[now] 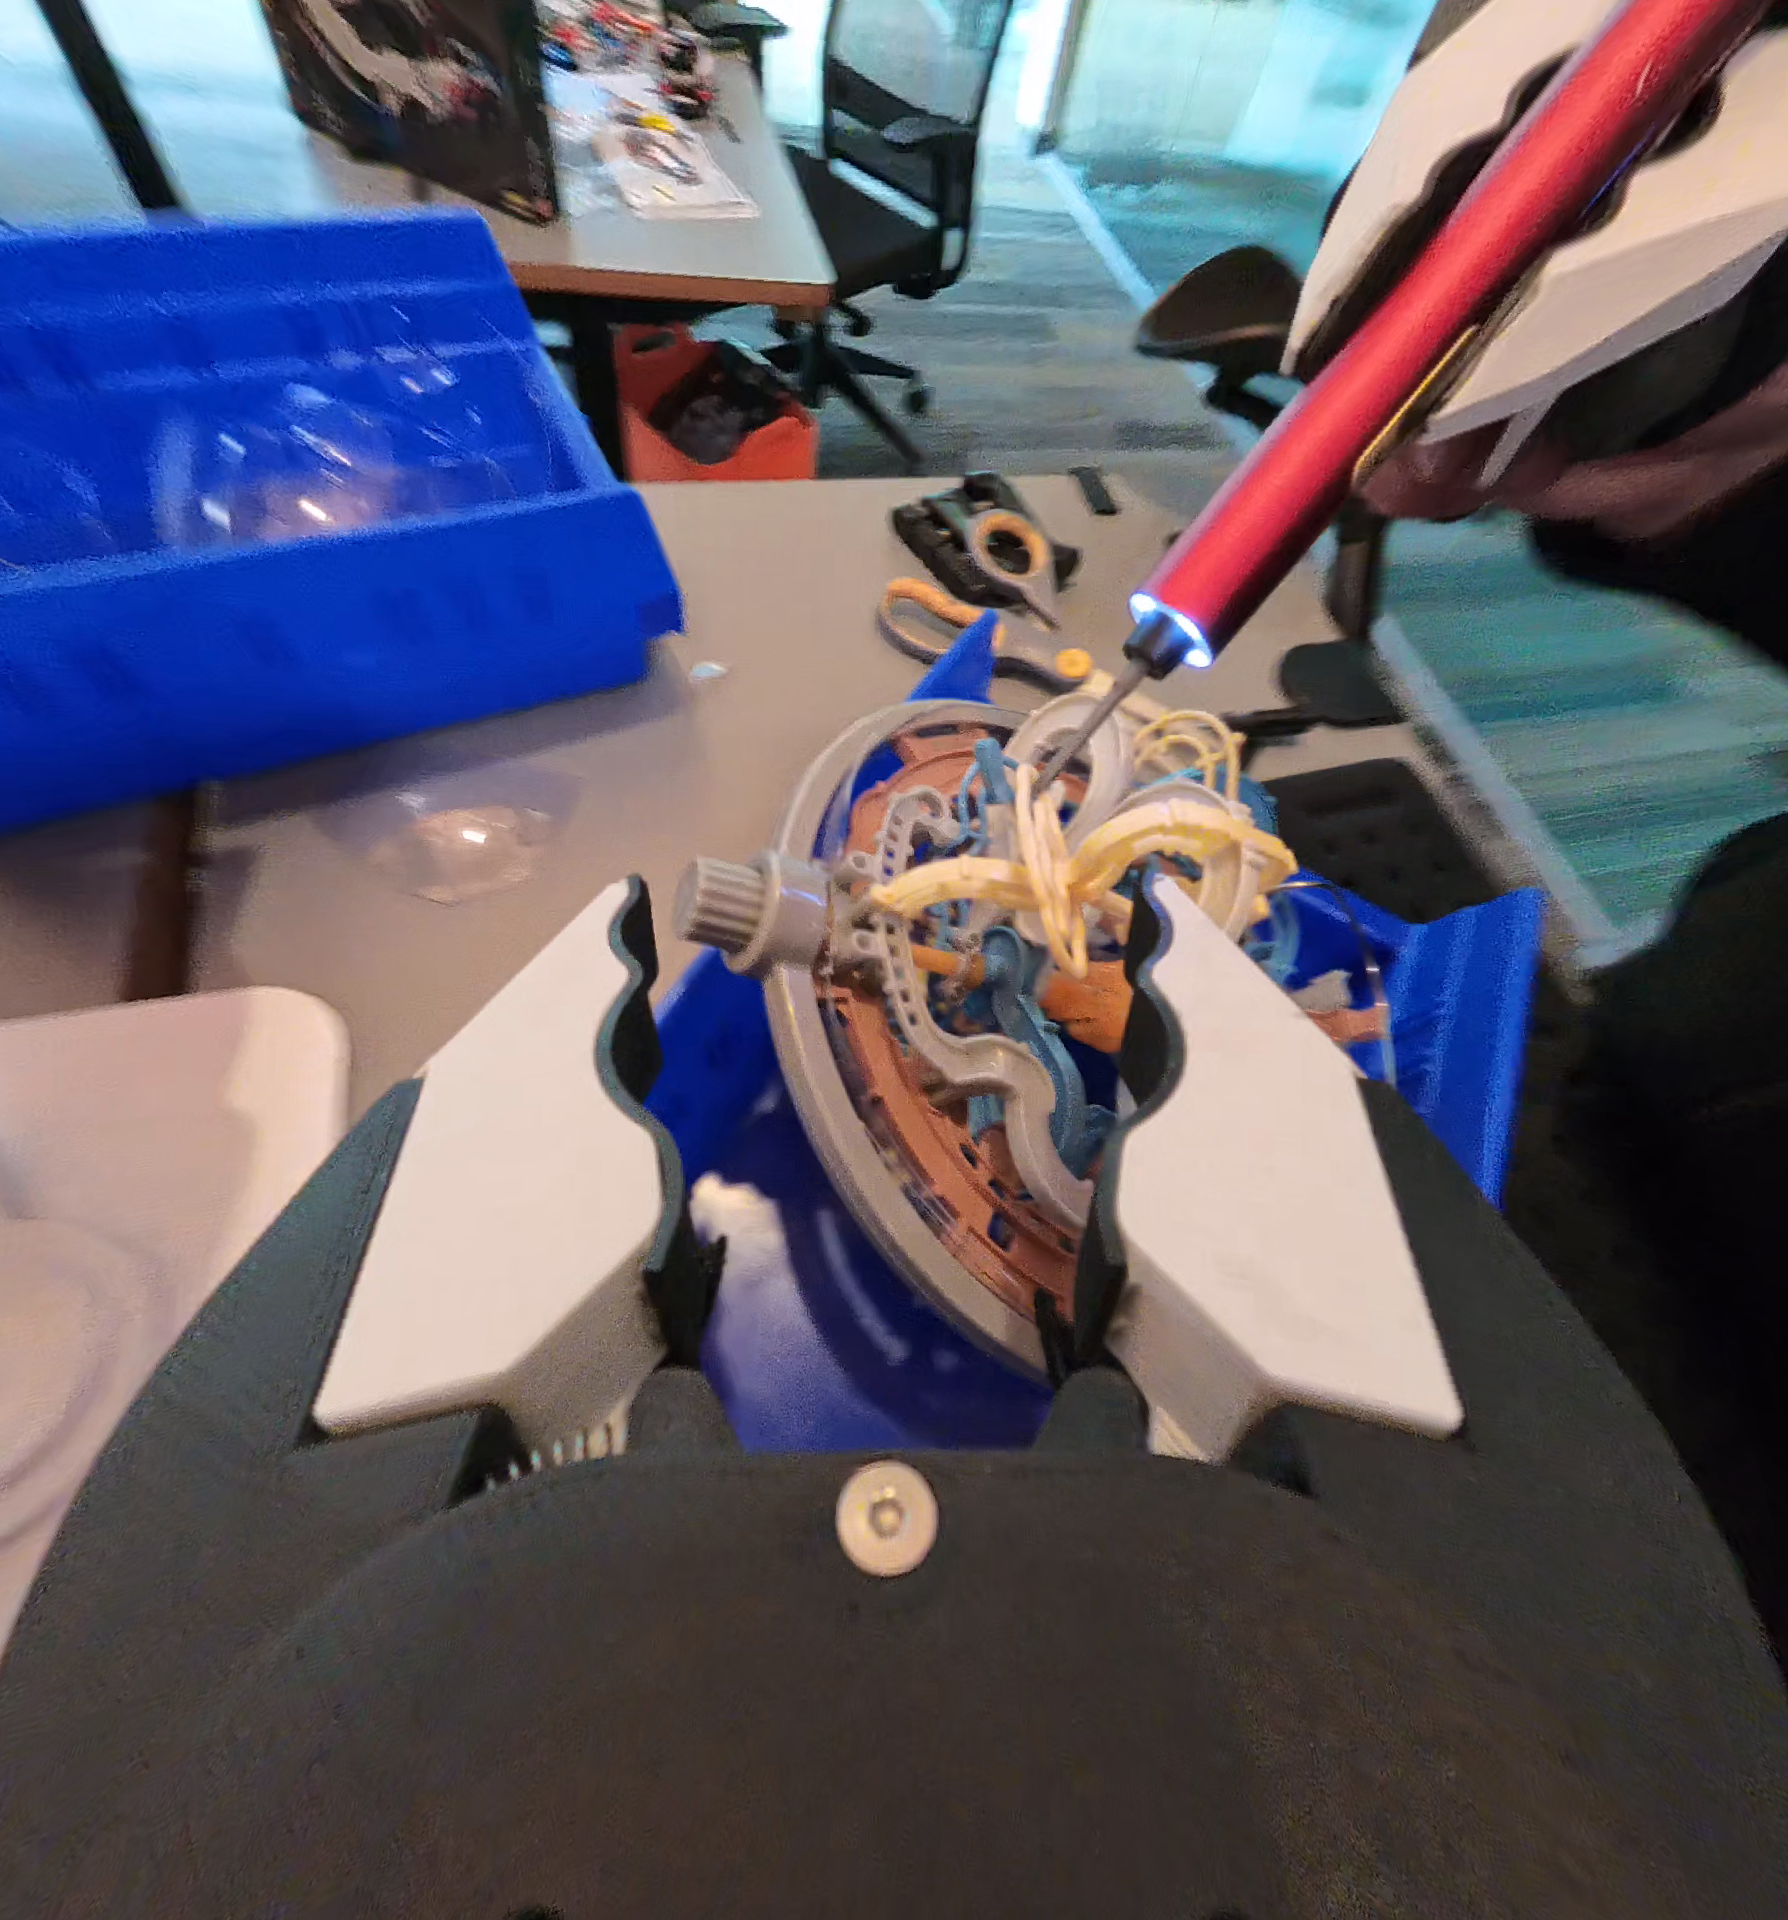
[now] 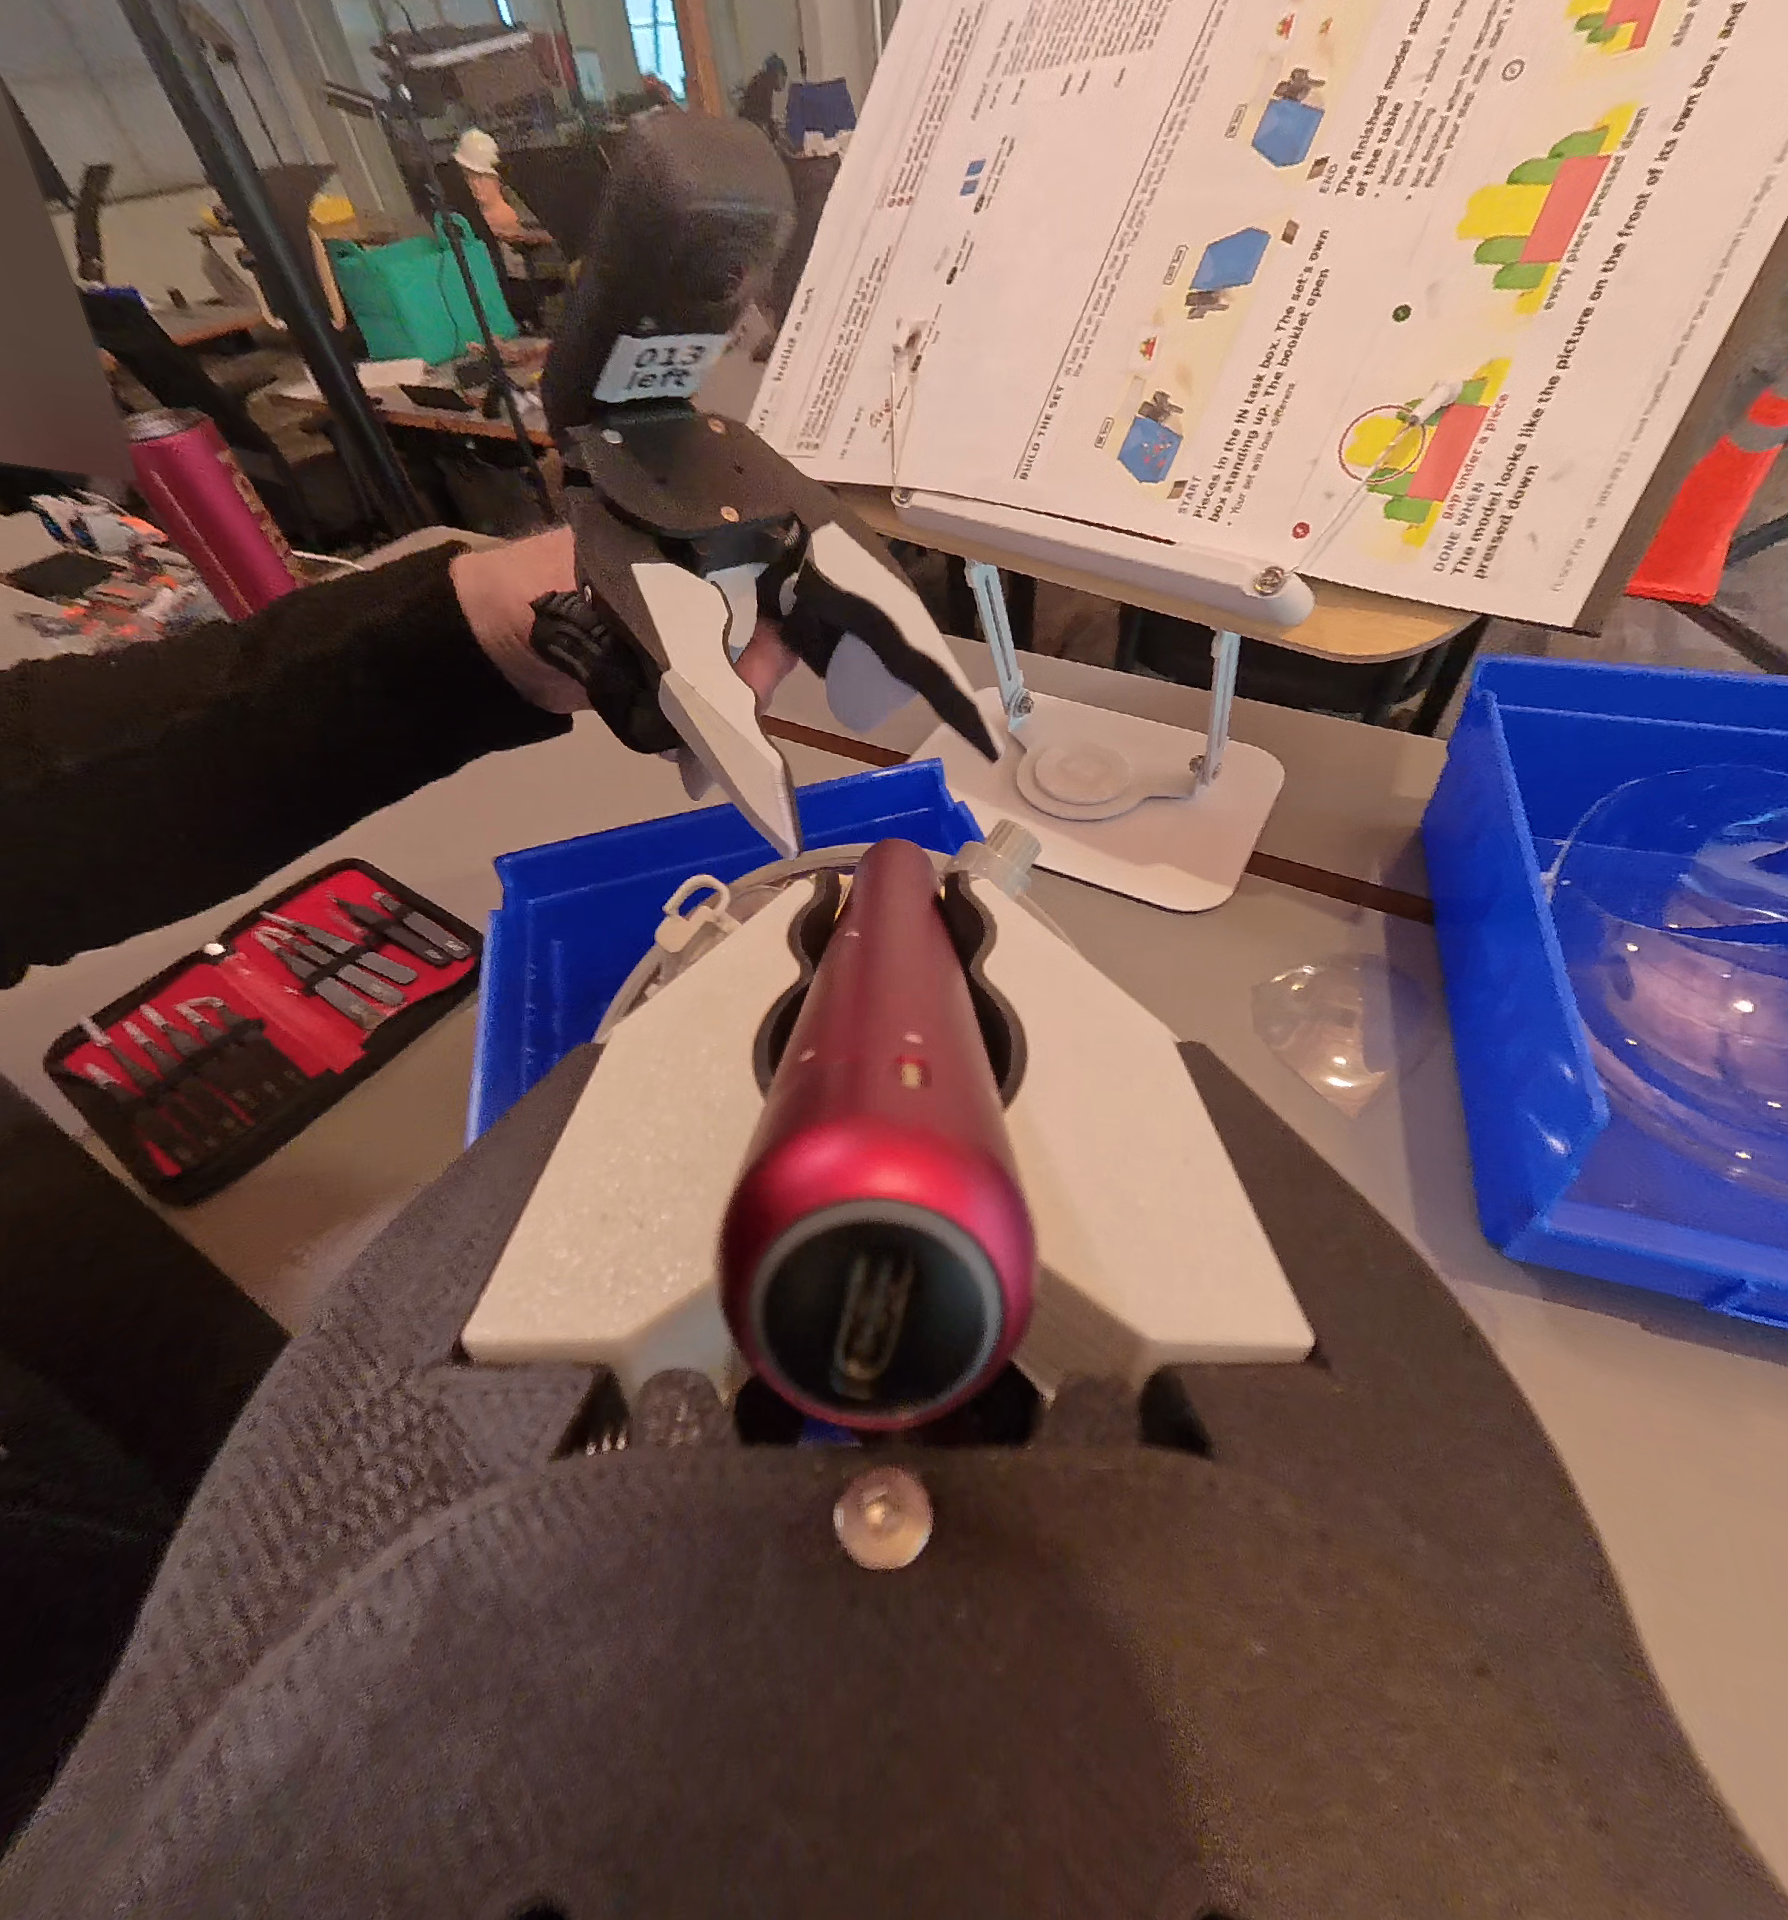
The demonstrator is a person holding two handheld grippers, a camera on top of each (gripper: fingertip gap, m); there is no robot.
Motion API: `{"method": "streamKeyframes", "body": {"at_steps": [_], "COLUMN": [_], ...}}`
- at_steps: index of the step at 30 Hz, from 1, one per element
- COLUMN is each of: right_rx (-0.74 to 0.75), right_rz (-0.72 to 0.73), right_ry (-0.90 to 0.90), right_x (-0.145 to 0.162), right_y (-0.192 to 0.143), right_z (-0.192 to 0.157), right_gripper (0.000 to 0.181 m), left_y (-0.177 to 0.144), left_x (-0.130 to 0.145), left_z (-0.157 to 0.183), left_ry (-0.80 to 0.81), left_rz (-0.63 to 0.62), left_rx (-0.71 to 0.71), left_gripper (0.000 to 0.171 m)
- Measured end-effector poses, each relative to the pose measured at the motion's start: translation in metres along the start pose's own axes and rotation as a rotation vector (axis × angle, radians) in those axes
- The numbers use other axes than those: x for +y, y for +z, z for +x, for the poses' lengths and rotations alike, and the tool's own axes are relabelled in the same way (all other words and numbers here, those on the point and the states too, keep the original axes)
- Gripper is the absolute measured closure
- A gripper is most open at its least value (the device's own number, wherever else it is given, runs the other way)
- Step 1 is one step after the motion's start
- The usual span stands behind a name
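Note:
A skeletal maze model of grey, blue, orange and cream tracks on a grey disc stands tilted in a small blue bin. My left gripper is open, with one finger on each side of the model; the right finger is against it. My right gripper is shut on a red electric screwdriver. In the left wrist view the screwdriver comes down from the upper right, its light on and its bit among the model's upper tracks. The right wrist view shows the left gripper over the small bin.
A large blue bin holds a clear dome. A clear plastic piece lies on the grey table. A red-lined tool case and scissors lie nearby. A document stand holds a printed sheet. A black sleeve reaches across.

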State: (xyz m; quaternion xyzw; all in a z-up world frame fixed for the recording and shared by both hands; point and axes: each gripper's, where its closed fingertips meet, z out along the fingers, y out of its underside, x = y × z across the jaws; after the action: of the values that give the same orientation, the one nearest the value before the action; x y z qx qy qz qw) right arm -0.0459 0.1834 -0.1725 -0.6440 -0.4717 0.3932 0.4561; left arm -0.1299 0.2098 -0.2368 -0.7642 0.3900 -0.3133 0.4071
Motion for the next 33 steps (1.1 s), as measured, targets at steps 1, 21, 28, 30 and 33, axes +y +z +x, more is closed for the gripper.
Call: {"method": "streamKeyframes", "body": {"at_steps": [1, 21, 28, 30, 33], "right_rx": [0.015, 0.11, 0.121, 0.126, 0.132], "right_rz": [-0.01, -0.204, -0.251, -0.269, -0.304], "right_ry": [-0.007, -0.149, -0.18, -0.2, -0.204], "right_x": [0.001, 0.017, 0.019, 0.018, 0.016], "right_y": [0.002, 0.031, 0.035, 0.035, 0.036], "right_z": [0.002, 0.015, 0.015, 0.013, 0.013], "right_gripper": [0.161, 0.161, 0.161, 0.161, 0.161], "left_y": [0.002, 0.023, 0.022, 0.022, 0.022], "left_x": [0.005, 0.036, 0.036, 0.036, 0.035], "left_z": [0.0, -0.017, -0.011, -0.009, -0.009], "left_ry": [-0.065, -0.208, -0.193, -0.187, -0.186], "left_rz": [-0.001, -0.088, -0.109, -0.115, -0.137], "left_rx": [0.065, 0.264, 0.266, 0.258, 0.235], "left_gripper": [0.081, 0.126, 0.139, 0.14, 0.14]}}
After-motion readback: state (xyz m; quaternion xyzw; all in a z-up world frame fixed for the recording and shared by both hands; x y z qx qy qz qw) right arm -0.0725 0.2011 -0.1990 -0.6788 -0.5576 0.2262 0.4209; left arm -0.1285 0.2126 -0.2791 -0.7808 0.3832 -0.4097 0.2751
